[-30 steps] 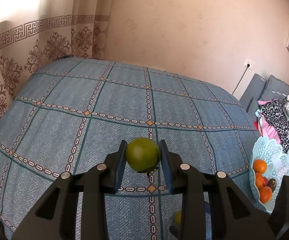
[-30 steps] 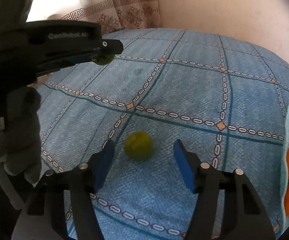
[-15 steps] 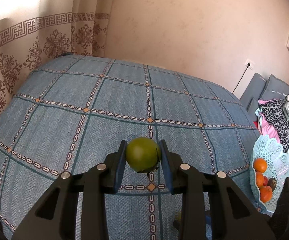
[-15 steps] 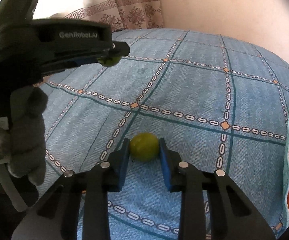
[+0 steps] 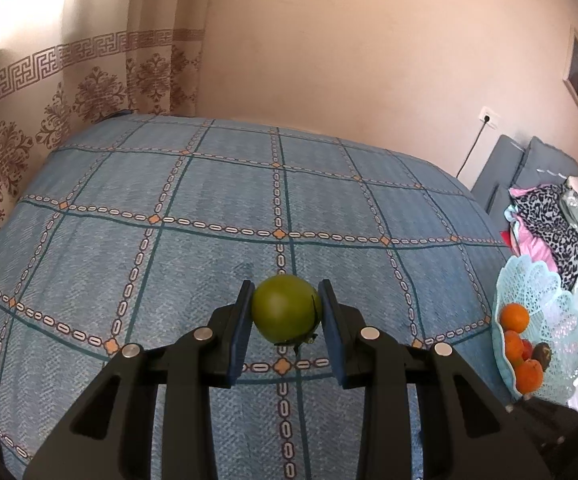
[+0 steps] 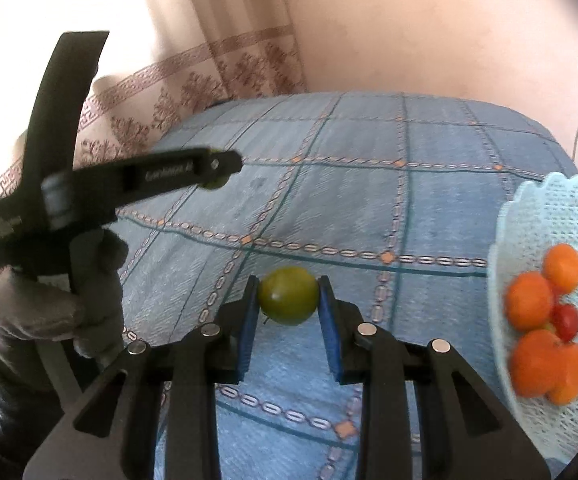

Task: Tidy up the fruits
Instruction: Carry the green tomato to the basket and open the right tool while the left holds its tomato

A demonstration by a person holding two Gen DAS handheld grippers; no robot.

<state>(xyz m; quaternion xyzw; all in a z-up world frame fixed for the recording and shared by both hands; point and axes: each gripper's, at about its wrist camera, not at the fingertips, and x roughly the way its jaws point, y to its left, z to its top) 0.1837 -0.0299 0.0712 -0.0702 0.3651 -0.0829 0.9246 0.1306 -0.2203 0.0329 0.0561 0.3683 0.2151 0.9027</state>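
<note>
My left gripper [image 5: 287, 304] is shut on a round green fruit [image 5: 285, 307], held above the blue patterned bedspread [image 5: 193, 216]. My right gripper [image 6: 289, 298] is shut on a second green fruit [image 6: 288, 295], lifted a little off the bedspread [image 6: 369, 200]. In the right wrist view the left gripper [image 6: 219, 174] hangs at the upper left, held by a gloved hand [image 6: 53, 304]. A pale blue lace basket [image 6: 537, 216] at the right holds several oranges [image 6: 529, 300], a small red fruit [image 6: 565, 321] and a dark fruit. The same basket [image 5: 529, 284] sits at the right edge of the left wrist view.
A patterned curtain [image 5: 49, 112] hangs along the bed's left side, and a plain wall [image 5: 369, 60] stands behind it. Grey cushions [image 5: 505, 168] and a pile of clothes [image 5: 553, 220] lie beyond the basket at the right. A cable runs down from a wall socket [image 5: 489, 115].
My right gripper closed on the green fruit that lay on the bedspread and lifted it toward the basket. The left gripper kept its fruit and barely moved.
</note>
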